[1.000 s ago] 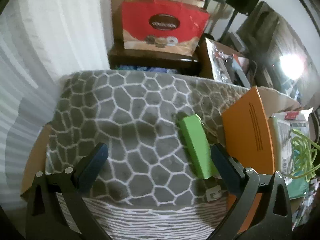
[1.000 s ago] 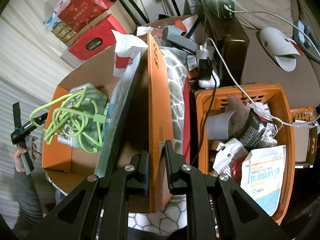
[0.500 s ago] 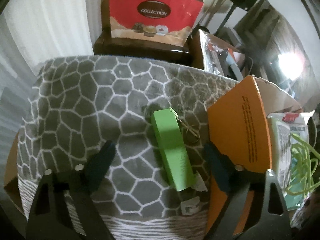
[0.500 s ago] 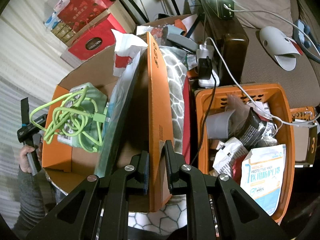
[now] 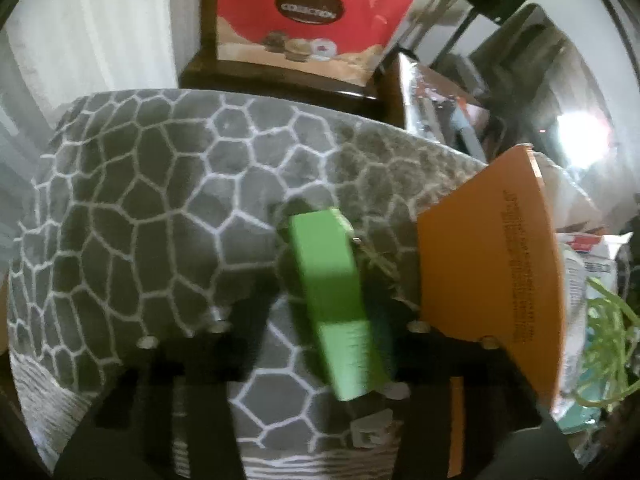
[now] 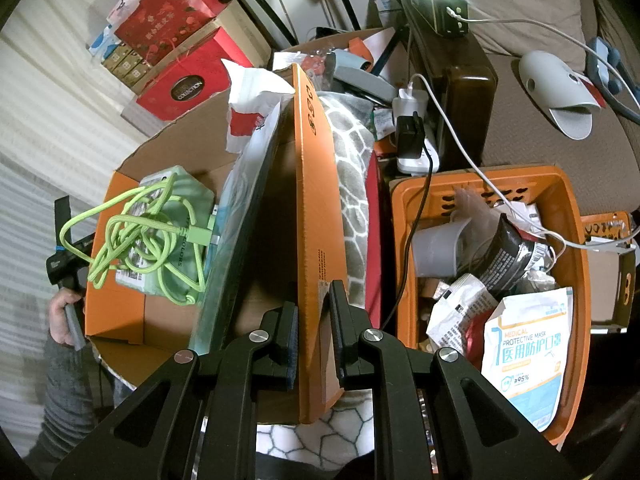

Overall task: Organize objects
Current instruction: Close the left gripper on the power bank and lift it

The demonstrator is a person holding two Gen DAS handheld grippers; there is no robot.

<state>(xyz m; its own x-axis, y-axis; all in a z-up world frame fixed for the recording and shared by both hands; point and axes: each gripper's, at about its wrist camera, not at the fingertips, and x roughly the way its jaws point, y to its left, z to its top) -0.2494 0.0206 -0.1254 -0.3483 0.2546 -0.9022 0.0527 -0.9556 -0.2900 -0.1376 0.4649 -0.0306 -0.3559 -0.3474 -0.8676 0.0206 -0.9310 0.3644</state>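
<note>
A green rectangular bar (image 5: 336, 300) lies on a grey honeycomb-patterned blanket (image 5: 160, 208). My left gripper (image 5: 316, 328) is blurred; its fingers stand either side of the bar's near half, a gap still showing on the left side. My right gripper (image 6: 314, 320) is shut on the upright orange flap (image 6: 316, 208) of a cardboard box (image 6: 120, 312). The box holds a green cable (image 6: 136, 236) on a pale green packet. The flap also shows in the left wrist view (image 5: 492, 264).
An orange basket (image 6: 576, 264) full of packets and a mask pack stands right of the box. A power strip with plugged chargers (image 6: 412, 136), a dark wooden stand and a red gift bag (image 5: 312, 20) lie beyond. The person's left hand shows at far left (image 6: 60, 312).
My left gripper has moved forward and right over the blanket, and its fingers have closed in around the green bar. My right gripper has held still on the flap.
</note>
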